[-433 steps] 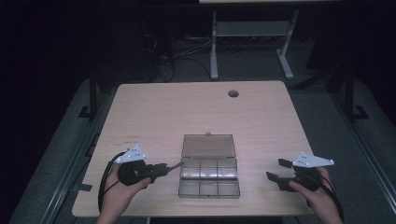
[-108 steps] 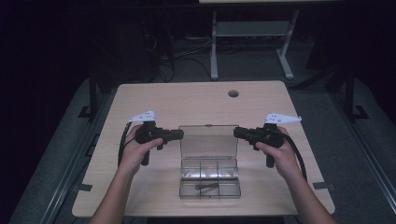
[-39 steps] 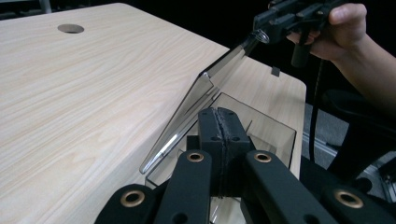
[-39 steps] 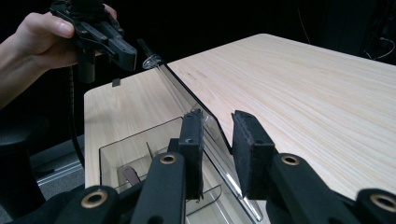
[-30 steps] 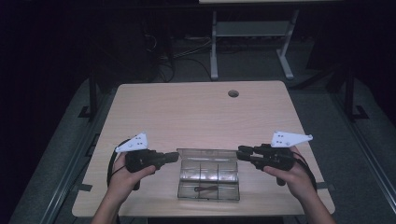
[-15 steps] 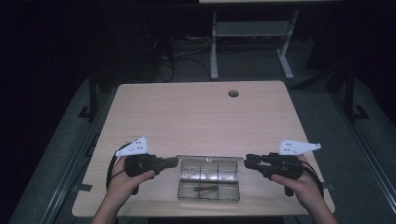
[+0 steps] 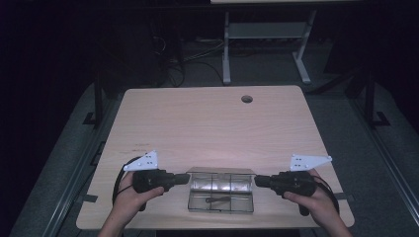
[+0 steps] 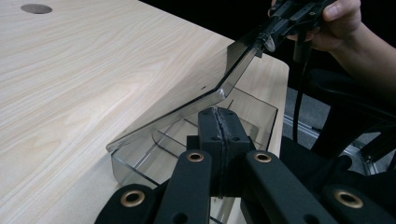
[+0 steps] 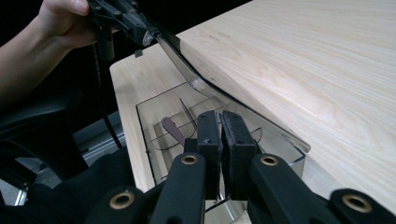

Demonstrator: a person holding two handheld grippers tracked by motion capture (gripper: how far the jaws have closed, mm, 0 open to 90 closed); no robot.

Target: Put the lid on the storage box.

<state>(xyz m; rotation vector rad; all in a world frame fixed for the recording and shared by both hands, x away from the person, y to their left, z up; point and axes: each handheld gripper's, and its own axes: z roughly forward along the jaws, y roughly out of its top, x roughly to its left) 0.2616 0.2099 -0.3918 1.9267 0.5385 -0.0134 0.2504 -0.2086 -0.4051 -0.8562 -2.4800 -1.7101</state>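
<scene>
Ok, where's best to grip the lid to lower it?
Pinch its thin side edges, one gripper from each end. The lid tilts half open over the box, so both ends stand clear; the left gripper and right gripper are shut there.

A pale wood-grain worktop [image 7: 207, 128] filled the middle of the high view, with a round cable hole [image 7: 246, 98] near its far edge at about one o'clock. Beyond it, at twelve o'clock, stood a grey metal frame [image 7: 264, 37] on the dark floor [image 7: 346, 113], loose cables [image 7: 183, 54] lying at eleven.
</scene>
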